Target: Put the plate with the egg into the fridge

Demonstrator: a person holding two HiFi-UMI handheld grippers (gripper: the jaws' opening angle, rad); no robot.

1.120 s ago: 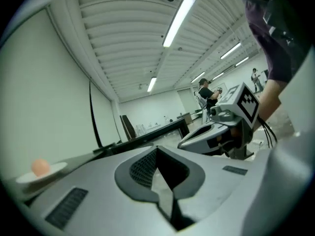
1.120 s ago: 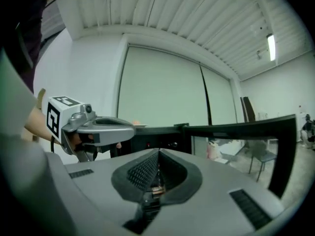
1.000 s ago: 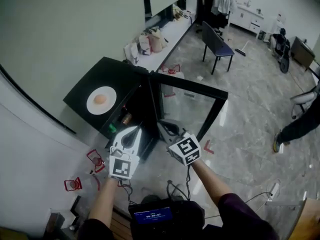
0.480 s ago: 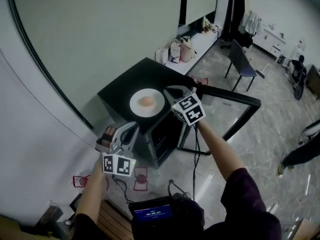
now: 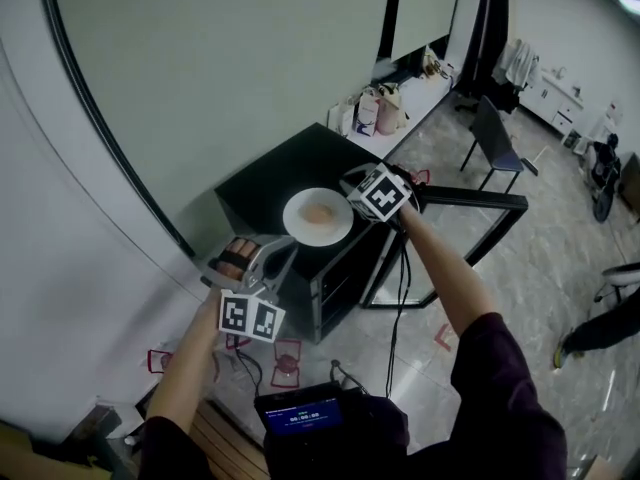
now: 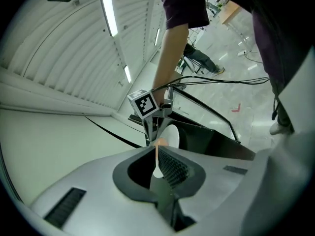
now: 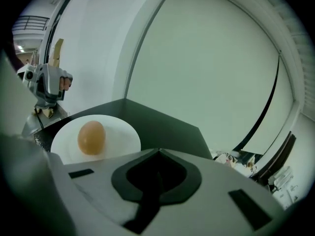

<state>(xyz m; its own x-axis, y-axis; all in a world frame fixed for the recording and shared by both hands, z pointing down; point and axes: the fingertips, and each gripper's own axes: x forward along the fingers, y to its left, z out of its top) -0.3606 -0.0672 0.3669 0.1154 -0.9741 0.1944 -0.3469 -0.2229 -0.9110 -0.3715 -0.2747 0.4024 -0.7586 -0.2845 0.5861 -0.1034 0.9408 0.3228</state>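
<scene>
Head view, centre: small black box-shaped fridge (image 5: 262,186) w/ its glass-panelled door (image 5: 472,198) swung open toward the right of frame. The round white plate (image 5: 318,217) sat on the fridge's top surface, near the front corner above the door opening, not inside the fridge. A brown egg (image 5: 320,214) lay approx. at the plate's middle.

R gripper (image 7: 159,150): jaws closed together, nothing between them. It was at the plate's right rim in the head view, tips just beside it; contact could not be told. In the right gripper view the plate filled the lower left, ahead of the jaws.

L gripper (image 6: 155,148): jaws also pressed together and empty. It hung at lower left of the fridge in the head view, apart from the plate, aimed toward it.
</scene>
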